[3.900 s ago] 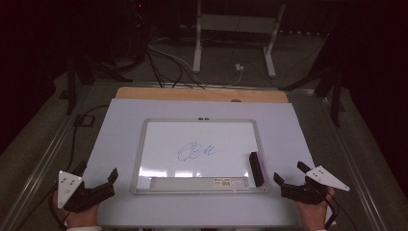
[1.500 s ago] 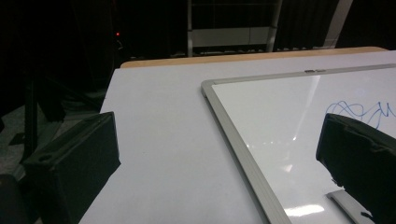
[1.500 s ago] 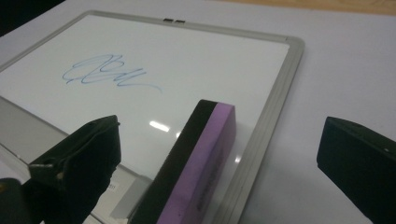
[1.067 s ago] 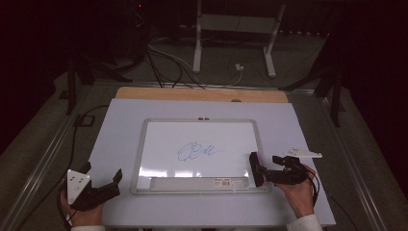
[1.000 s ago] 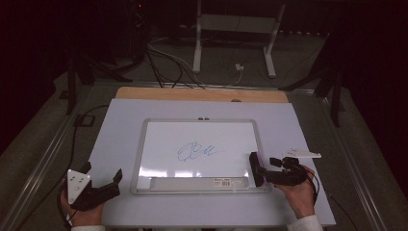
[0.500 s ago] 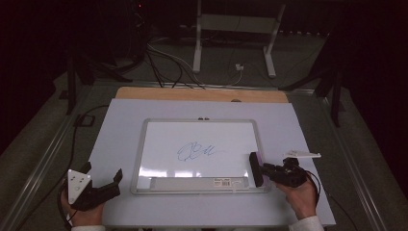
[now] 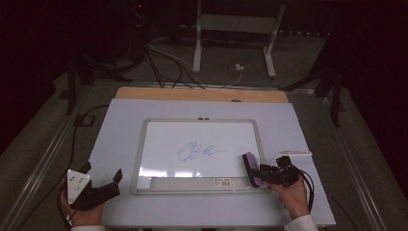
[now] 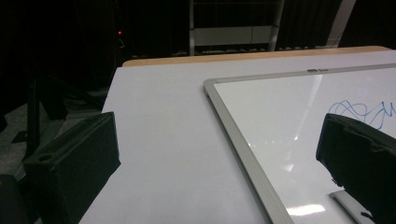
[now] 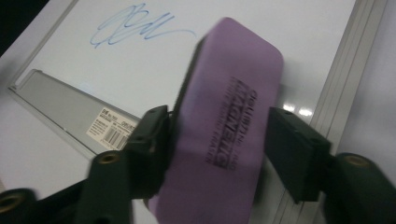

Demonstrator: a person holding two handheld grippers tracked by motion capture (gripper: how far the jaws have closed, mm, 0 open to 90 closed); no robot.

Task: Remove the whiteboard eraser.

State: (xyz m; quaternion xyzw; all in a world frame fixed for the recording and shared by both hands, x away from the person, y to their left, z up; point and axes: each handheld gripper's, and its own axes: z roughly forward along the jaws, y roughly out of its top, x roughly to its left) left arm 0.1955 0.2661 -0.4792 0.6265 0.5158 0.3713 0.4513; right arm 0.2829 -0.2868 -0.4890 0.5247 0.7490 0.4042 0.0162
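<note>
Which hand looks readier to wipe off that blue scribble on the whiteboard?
The right. Its gripper is shut on the purple eraser at the whiteboard's lower right corner, near the blue scribble. The left gripper sits open off the board.

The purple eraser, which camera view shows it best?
The right gripper view: the purple eraser is close up between the right tool's jaws, its printed label partly readable. The high view shows it small and dark at the whiteboard's lower right corner. The left gripper view faces the board's other side.
</note>
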